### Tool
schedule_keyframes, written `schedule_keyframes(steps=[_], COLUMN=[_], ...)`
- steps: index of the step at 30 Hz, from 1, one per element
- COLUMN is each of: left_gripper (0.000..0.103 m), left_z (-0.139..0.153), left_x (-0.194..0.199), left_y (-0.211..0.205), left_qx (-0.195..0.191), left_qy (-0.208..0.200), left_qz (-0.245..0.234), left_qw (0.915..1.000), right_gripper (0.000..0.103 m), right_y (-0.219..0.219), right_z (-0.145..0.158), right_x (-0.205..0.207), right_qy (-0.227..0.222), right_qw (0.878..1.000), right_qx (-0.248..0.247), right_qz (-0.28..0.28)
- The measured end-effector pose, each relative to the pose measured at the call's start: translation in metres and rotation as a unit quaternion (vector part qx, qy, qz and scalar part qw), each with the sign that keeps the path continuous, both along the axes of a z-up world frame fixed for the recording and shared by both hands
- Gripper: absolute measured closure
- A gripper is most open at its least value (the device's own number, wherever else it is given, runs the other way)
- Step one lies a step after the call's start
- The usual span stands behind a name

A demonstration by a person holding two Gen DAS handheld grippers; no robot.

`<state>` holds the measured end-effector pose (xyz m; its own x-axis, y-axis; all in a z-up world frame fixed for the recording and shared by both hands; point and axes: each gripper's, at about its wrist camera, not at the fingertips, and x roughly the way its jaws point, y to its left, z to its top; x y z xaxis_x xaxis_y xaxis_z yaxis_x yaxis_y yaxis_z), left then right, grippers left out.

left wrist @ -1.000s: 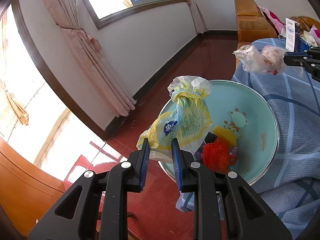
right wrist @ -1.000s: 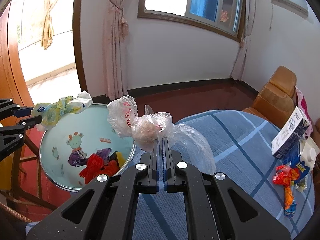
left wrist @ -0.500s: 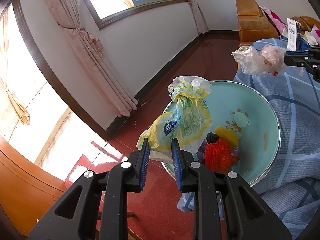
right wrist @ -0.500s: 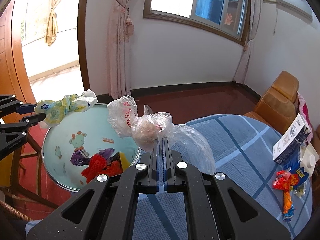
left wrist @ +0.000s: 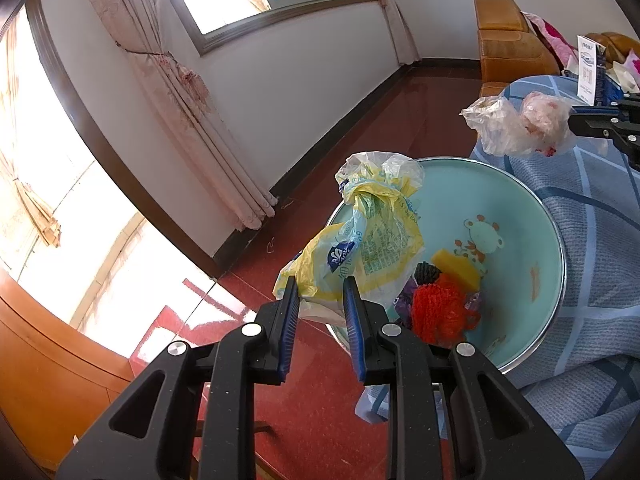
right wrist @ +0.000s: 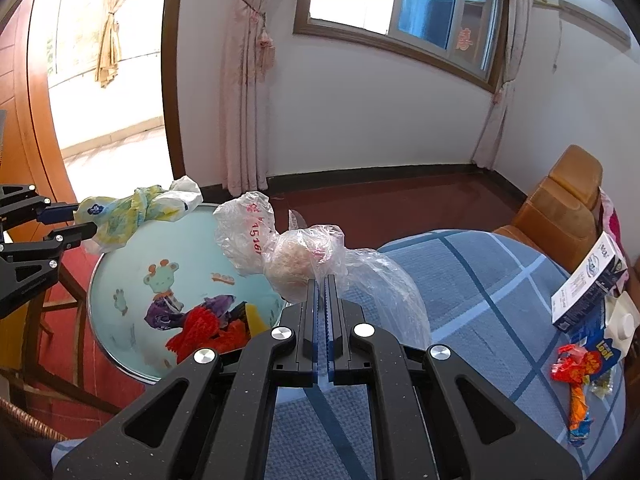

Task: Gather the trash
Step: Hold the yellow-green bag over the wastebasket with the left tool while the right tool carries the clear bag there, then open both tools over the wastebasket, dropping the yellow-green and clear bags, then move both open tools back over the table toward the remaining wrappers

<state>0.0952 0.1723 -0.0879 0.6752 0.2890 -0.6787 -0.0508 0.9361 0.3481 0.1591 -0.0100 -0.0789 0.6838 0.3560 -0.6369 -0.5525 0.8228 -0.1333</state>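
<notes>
From the left wrist, the left gripper pinches one crumpled yellow wrapper, light and limp, by its lower end above the basin rim. From the right wrist, the right gripper, jaws clamped, grips one thin clear bag, soft and slippery, beside the basin's near edge.

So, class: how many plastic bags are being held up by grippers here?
2: a yellow printed bag in the left gripper above the basin, a clear bag in the right gripper.

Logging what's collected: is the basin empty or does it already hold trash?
Not empty: the basin holds a red mesh wad, a yellow piece and purple scraps.
</notes>
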Motion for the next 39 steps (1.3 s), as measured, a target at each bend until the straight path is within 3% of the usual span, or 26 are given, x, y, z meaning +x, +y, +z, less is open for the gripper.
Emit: schedule_keyframes(steps=[19, 21, 23, 31, 39], left_gripper=[0.077, 0.074, 0.06, 0.035, 0.033], left_z=[-0.003, -0.003, -0.003, -0.001, -0.004], left_x=[-0.002, -0.003, -0.002, -0.005, -0.005], left_y=[-0.002, -0.002, -0.001, 0.0, -0.007], left_qx=[-0.005, -0.006, -0.005, -0.004, -0.015], left_qy=[0.003, 0.003, 0.002, -0.009, -0.001], left_qz=[-0.005, -0.006, -0.005, 0.007, 0.0], left_qw=[1.0, 1.0, 1.0, 0.9999, 0.9999], right_gripper=[0.095, 0.083, 0.072, 0.062, 0.056], right_y=[0.011, 0.015, 0.016, 0.005, -0.023], right_z=[-0.005, -0.007, -0.007, -0.008, -0.009], right_x=[-0.006, -0.008, -0.01, -0.011, -0.017], right_qy=[0.007, 0.007, 0.006, 0.01, 0.01], right_qw=[1.0, 0.999, 0.999, 1.0, 1.0], right_qx=[0.001, 0.0, 0.0, 0.011, 0.017], right_qz=[0.028, 0.034, 0.035, 0.021, -0.017])
